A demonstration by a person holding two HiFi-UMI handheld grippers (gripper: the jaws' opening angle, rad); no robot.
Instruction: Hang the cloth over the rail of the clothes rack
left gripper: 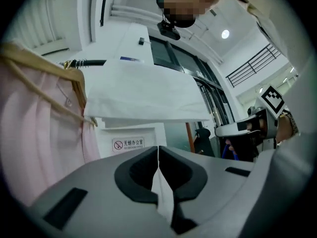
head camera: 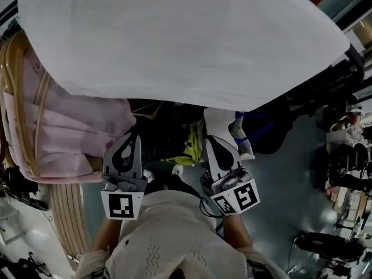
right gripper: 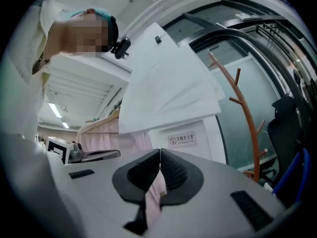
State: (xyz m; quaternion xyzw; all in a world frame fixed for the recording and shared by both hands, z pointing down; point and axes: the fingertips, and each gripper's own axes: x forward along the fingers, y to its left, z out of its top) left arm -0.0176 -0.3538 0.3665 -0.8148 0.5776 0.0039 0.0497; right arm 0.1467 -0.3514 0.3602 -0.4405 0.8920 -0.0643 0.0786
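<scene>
The white cloth [head camera: 186, 39] hangs spread wide over the rack's rail and hides the rail in the head view. It shows as a white sheet [left gripper: 143, 93] above and ahead in the left gripper view, where the dark rail [left gripper: 91, 62] sticks out at its left. In the right gripper view the cloth [right gripper: 168, 93] hangs above the jaws. My left gripper [head camera: 135, 137] [left gripper: 158, 150] and right gripper [head camera: 209, 139] [right gripper: 160, 152] sit side by side below the cloth's lower edge, apart from it. Both are shut, with nothing between the pads.
Pink garments [head camera: 64, 132] on wooden hangers [head camera: 11, 97] hang on the rack left of the cloth. Yellow and white items [head camera: 224, 127] lie on the floor under the rack. An orange coat stand [right gripper: 247, 118] rises at the right. Chair bases [head camera: 343, 179] crowd the floor at right.
</scene>
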